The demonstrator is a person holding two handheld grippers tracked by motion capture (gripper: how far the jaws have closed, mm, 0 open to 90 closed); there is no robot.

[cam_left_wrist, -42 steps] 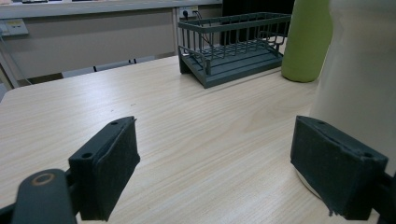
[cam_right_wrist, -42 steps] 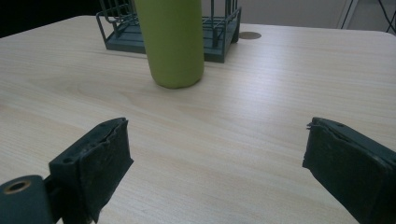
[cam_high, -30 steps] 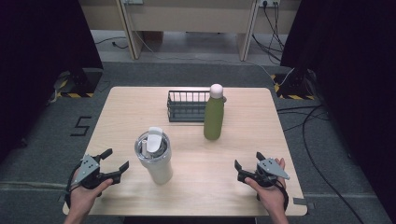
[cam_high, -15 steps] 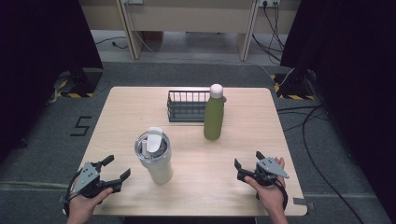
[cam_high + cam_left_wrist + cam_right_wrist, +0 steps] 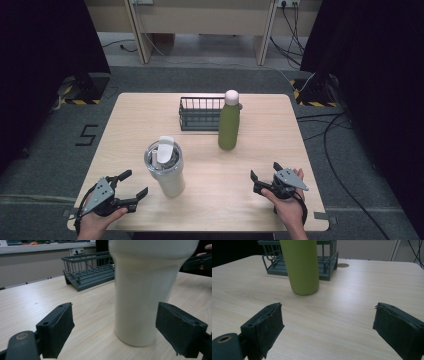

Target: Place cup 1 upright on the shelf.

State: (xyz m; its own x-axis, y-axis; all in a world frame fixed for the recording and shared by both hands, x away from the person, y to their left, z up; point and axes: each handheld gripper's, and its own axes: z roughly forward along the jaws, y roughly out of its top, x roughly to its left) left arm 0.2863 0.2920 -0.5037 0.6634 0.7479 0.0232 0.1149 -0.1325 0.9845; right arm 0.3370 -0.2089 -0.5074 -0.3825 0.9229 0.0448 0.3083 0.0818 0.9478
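A cream tumbler (image 5: pixel 166 170) with a clear lid stands upright at the front left of the wooden table (image 5: pixel 140 125); its body (image 5: pixel 145 290) looms close in the left gripper view. My left gripper (image 5: pixel 134 185) is open near the table's front left corner, just left of the tumbler and pointing at it, not touching. A green bottle (image 5: pixel 229 122) with a pale cap stands mid-table; its lower body (image 5: pixel 300 266) rises ahead in the right gripper view. My right gripper (image 5: pixel 264 173) is open near the front right, with nothing between its jaws.
A dark wire basket (image 5: pixel 201 113) sits at the back middle of the table, just behind the bottle; the basket (image 5: pixel 87 271) also appears beyond the tumbler, and the basket (image 5: pixel 325 262) stands behind the bottle in the right gripper view. Cables (image 5: pixel 330 130) lie on the floor to the right.
My left gripper has drawn back toward the table's front edge and turned to face the tumbler. The right gripper has stayed nearly in place.
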